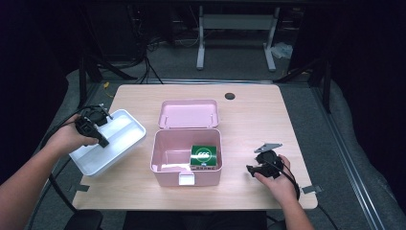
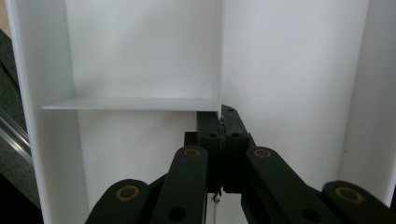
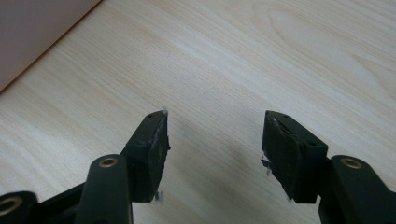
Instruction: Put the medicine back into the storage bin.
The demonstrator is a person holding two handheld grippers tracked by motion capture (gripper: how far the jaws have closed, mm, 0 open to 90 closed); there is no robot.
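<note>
A: High view: left tongs (image 1: 95,132) hold the white tray (image 1: 115,143) tilted at the surface's (image 1: 249,120) left edge, pink box (image 1: 186,155) to its right.

B: Left gripper view: jaws pinched shut on the tray's divider (image 2: 219,56), I think. Right gripper view: right tongs (image 3: 215,135) half open, empty, above the wood.

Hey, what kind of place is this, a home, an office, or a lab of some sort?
Most likely a lab or recording workspace, not a home. A light wooden table stands alone in a dark room, black cables trail over the grey floor behind it, and a person works with a hand-held black left gripper and right gripper.
</note>
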